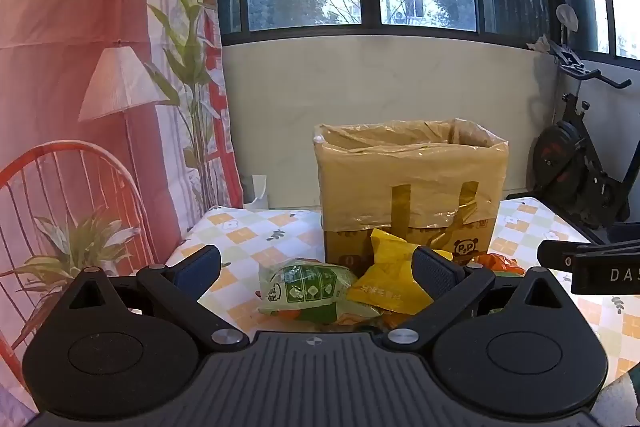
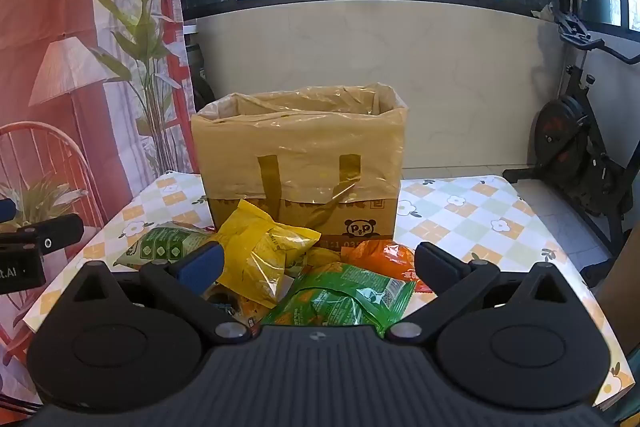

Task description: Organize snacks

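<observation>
A cardboard box (image 1: 408,187) lined with a yellow plastic bag stands on the table; it also shows in the right wrist view (image 2: 300,163). Snack packs lie piled in front of it: a pale green pack (image 1: 308,287), a yellow pack (image 1: 388,279) (image 2: 260,255), an orange pack (image 2: 384,259) and a bright green pack (image 2: 344,299). My left gripper (image 1: 316,271) is open and empty just short of the pale green and yellow packs. My right gripper (image 2: 318,267) is open and empty, over the yellow and bright green packs.
The table wears a checked flower cloth (image 2: 472,215). An exercise bike (image 2: 576,147) stands at the right beyond the table. A printed curtain (image 1: 100,67) hangs at the left. The right gripper's body (image 1: 600,267) shows at the left view's right edge.
</observation>
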Available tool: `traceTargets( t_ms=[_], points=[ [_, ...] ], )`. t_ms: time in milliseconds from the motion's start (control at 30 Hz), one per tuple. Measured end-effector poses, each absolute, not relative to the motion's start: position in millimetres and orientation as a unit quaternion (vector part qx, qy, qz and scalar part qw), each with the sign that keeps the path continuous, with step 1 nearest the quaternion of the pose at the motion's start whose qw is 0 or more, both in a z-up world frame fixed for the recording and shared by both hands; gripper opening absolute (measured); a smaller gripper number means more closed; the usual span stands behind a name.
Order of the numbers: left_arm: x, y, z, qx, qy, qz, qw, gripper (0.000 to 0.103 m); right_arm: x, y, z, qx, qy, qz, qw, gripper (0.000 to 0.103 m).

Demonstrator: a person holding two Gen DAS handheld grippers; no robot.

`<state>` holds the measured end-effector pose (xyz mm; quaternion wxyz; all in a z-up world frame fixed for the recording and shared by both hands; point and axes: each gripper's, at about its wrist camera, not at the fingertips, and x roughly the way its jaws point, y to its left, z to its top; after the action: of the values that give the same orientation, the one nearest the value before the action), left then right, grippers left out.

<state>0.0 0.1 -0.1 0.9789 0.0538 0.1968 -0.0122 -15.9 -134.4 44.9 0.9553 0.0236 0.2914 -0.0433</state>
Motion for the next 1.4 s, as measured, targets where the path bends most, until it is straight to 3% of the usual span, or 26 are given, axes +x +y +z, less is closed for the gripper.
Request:
traceTargets(
  t_ms=[1400],
  points=[
    [0.1, 2.3, 1.1, 0.057, 0.202, -0.010, 0.978, 0.102, -15.4, -135.7, 46.2, 0.022, 0.288, -0.044, 0.956, 0.103]
  ],
)
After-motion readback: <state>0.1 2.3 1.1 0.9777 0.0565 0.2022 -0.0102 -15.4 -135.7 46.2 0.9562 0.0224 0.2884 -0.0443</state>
